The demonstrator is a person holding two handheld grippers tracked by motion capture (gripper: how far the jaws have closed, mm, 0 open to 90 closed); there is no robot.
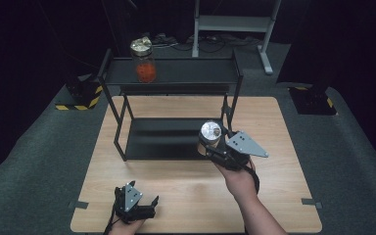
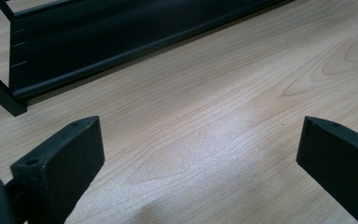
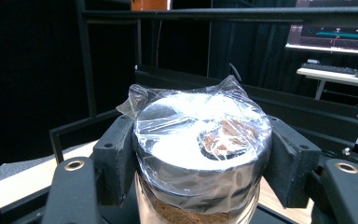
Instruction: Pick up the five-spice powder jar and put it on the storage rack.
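A wooden table (image 1: 186,191) took up the middle of the high view, standing on grey carpet. On its far half stood a black two-level metal rack (image 1: 171,105), with its lower shelf (image 1: 166,139) resting on the tabletop and its upper shelf (image 1: 186,71) raised on thin posts. A glass jar with red contents (image 1: 145,61) stood upright at the left end of the upper shelf, its top covered in crinkled wrap.

The person's right hand (image 1: 240,178) reached in from the bottom edge and held the right gripper (image 1: 214,142) above the table at the front right corner of the rack. Its jaws were clamped on a second jar (image 1: 210,133), one jaw on each side just below the lid. In the right gripper view this jar (image 3: 200,154) stood upright between the black jaws, with a silver lid under clear plastic wrap and brown powder visible through the glass below. It was held clear of the tabletop, just in front of the lower shelf's right end.

The left gripper (image 1: 144,208) lay low near the front left edge of the table, well apart from the rack. In the left gripper view its jaws stood wide apart with bare wood (image 2: 205,121) between them, and the rack's lower shelf edge (image 2: 121,37) ran across the top.
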